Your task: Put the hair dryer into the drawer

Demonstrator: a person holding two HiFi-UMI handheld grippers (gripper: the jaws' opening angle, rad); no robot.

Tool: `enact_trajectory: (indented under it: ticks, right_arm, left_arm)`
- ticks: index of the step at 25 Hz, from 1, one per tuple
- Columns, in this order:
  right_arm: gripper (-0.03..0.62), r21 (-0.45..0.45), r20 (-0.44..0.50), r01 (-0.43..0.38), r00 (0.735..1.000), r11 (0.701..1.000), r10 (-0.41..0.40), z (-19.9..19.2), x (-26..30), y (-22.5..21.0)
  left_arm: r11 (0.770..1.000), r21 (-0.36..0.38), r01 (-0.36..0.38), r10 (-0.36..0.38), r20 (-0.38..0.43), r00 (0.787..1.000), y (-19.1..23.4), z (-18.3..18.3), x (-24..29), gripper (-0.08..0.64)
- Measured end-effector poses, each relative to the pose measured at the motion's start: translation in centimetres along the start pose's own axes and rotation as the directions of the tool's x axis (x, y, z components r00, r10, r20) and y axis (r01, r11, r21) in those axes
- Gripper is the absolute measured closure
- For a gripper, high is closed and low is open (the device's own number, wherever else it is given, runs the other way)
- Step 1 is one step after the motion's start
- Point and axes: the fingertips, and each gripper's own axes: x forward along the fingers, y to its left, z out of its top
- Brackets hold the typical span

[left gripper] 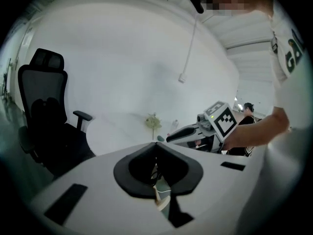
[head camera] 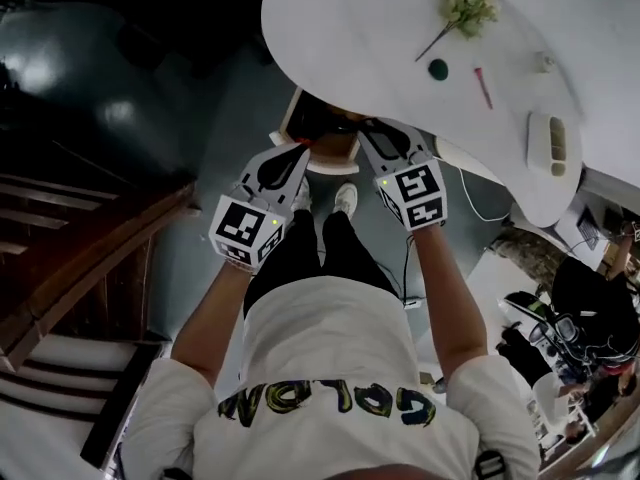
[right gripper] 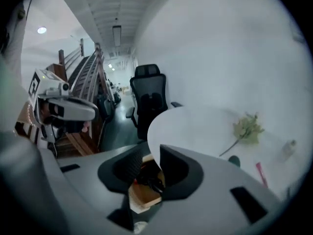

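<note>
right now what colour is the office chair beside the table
Black, from headrest to seat. The office chair shows best in the left gripper view.

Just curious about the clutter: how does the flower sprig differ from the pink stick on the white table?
The flower sprig has a bushy pale green head on a thin dark stem; the pink stick is plain and straight. The flower sprig is longer and wider; the pink stick is short and slim. Both lie flat on the white table, apart.
</note>
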Motion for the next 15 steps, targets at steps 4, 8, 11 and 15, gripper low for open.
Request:
enact_trajectory:
  ticks: [4, 8, 11, 15]
  right_arm:
    - [0.497, 0.044, 0.127, 0.023, 0.991, 0.999, -0.029, 4.9, -5.6, 0.2]
    - [0.516, 0.070, 0.232, 0.035, 0.971, 0.997, -0.050, 9.2, -10.3, 0.9]
    - [0.525, 0.066, 0.295, 0.051, 0.953, 0.997, -0.069, 11.9, -13.2, 1.6]
    - [0.534, 0.056, 0.364, 0.056, 0.928, 0.997, -0.072, 14.6, -16.4, 2.8]
  left_arm:
    - [0.999, 0.031, -0.012, 0.011, 0.048, 0.999, -2.1, 4.1, -2.0, 0.549]
    - [0.998, 0.061, -0.034, 0.027, 0.117, 0.993, -3.8, 8.6, -3.7, 0.549]
    - [0.996, 0.075, -0.049, 0.035, 0.178, 0.983, -5.0, 11.7, -5.0, 0.549]
    - [0.993, 0.101, -0.058, 0.032, 0.245, 0.969, -6.7, 15.2, -6.3, 0.549]
